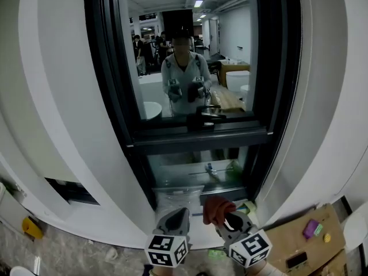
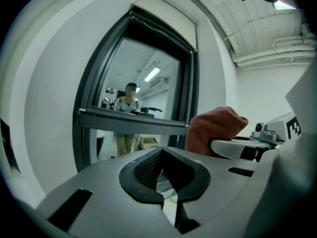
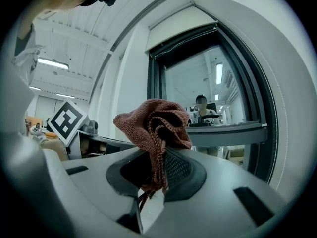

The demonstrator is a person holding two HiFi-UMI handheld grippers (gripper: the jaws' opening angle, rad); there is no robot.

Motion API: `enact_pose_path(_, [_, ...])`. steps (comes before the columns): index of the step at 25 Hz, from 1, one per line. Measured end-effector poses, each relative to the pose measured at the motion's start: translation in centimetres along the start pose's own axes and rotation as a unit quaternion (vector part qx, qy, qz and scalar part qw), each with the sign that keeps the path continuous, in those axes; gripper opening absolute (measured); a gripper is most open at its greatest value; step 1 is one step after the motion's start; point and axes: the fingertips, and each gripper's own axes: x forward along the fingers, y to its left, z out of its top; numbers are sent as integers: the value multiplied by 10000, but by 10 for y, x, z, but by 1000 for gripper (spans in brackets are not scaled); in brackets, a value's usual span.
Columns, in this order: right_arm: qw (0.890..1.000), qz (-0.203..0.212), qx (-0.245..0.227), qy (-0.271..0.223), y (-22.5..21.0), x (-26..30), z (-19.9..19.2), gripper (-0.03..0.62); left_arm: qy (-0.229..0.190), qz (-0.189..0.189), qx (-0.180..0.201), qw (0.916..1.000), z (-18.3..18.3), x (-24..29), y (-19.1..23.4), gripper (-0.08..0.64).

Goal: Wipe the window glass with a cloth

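While the right gripper [image 1: 230, 223] has its jaws clamped on a bunched reddish-brown cloth [image 1: 217, 208], that cloth sits low at 6 o'clock, clear of the window glass [image 1: 190, 62] up at 12 o'clock. The left gripper [image 1: 174, 222], just beside it, has its jaws together on nothing. This fits a cloth bound for the pane or one just off it. Any stroke would need the wad pressed to the glass under a tight grip.

White walls [image 1: 52, 96] flank a dark window frame [image 1: 118, 96]; its upper glass [image 1: 152, 56] mirrors a lit ceiling lamp [image 1: 198, 3]; the floor [image 1: 75, 249] below is rough and grey; cardboard [image 1: 290, 237] lies at the right; strip lights [image 3: 52, 63] glow overhead.
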Motion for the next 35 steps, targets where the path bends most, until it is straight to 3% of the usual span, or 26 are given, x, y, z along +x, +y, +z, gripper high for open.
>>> enact_pose_path(11, [9991, 17, -394, -139, -22, 65, 20, 61, 67, -66, 88, 9999, 18, 43, 46, 5])
enact_pose_path(20, [9876, 218, -1547, -146, -43, 109, 72, 61, -13, -192, 61, 9998, 40, 67, 60, 5])
enact_pose_path(28, [9608, 270, -2733, -378, -73, 163, 158, 61, -25, -100, 105, 9999, 59, 89, 82, 5])
enact_pose_path(35, [9354, 185, -3470, -653, -99, 216, 253, 61, -26, -38, 163, 9999, 78, 123, 102, 5])
